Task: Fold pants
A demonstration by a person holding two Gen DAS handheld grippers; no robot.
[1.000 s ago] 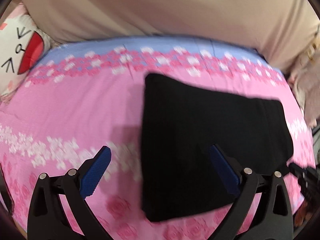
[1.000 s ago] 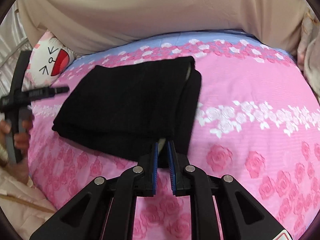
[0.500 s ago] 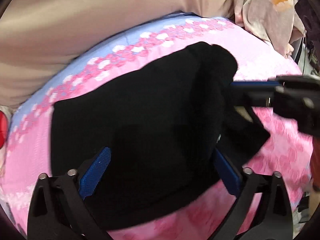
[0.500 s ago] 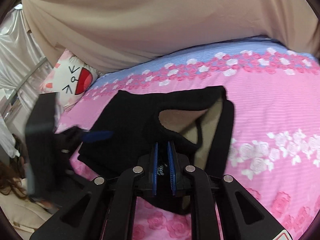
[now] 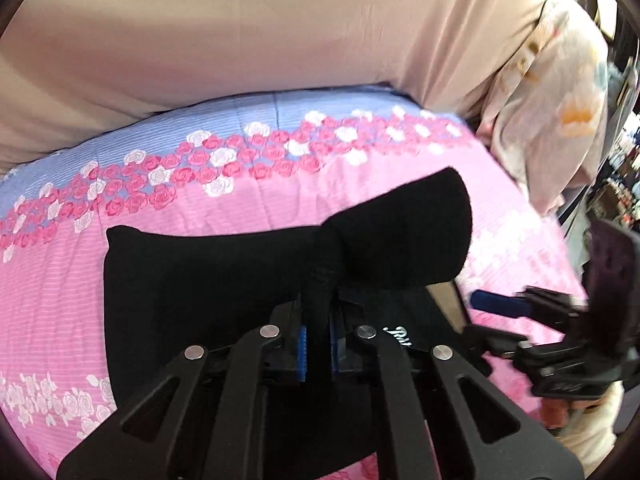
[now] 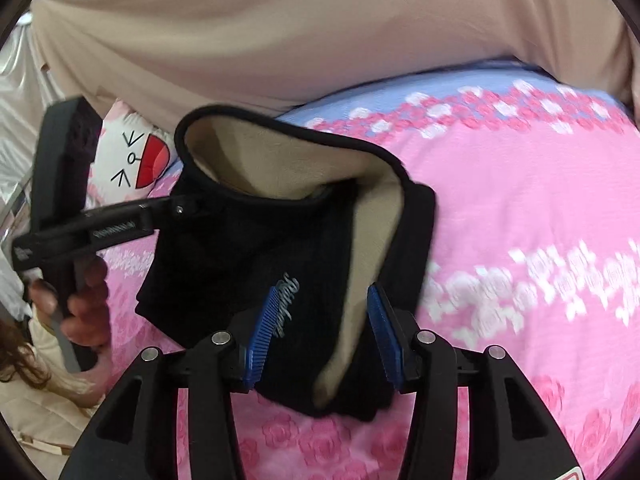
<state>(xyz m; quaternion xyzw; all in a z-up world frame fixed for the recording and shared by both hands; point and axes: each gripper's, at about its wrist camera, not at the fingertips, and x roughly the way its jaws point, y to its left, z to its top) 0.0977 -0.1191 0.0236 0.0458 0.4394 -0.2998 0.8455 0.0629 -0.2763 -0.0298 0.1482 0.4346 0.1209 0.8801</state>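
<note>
Black, fleece-lined pants [image 5: 224, 280] lay part-folded on the bed [image 5: 60, 272], over its pink rose-print sheet, and I judged they were bunched this way because the fold was being handed from one side to the other. My left tongs [image 5: 316, 344] were clamped tight on a gathered ridge of the black fabric, lifting it so the far portion humped up off the sheet (the tan lining [image 6: 280, 168] gaped open at the raised edge). My right tongs [image 6: 324, 328] were opening, blue pads standing about halfway apart on either side of the near edge by the embroidered logo [image 6: 286, 300], the cloth between them but no longer pinched. That suggested the left side was taking over the carry.
</note>
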